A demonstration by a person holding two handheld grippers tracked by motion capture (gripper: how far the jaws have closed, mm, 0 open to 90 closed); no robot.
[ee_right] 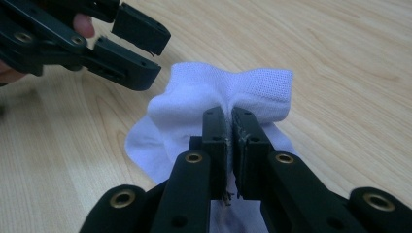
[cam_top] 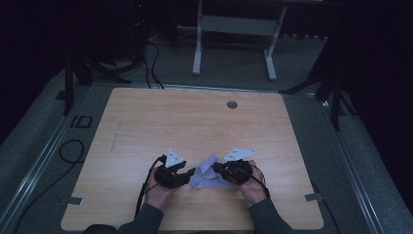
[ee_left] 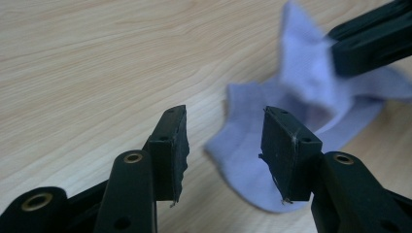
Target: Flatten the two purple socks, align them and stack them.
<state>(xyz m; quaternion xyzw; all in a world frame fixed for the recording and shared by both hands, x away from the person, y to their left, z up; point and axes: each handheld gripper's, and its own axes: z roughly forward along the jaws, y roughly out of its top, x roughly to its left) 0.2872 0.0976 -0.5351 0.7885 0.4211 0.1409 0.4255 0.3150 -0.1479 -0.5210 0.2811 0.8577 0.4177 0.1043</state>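
Right gripper (ee_right: 229, 141) pinches white sock (ee_right: 194, 97); left gripper (ee_left: 223, 145) gapes

I work at a light wooden table (cam_top: 146, 122) with a round grey grommet (cam_top: 232, 104) near its far edge. Grey carpet (cam_top: 229, 63) surrounds it. Beyond stands a white desk frame (cam_top: 234, 29); black cables (cam_top: 151, 63) trail left, and the room is dim.

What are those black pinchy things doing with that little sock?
A person at a wooden table holds a gripper in each hand. The right gripper is shut on a small pale sock, pinching its fabric and lifting part of it. The left gripper is open beside the sock, not touching it yet.
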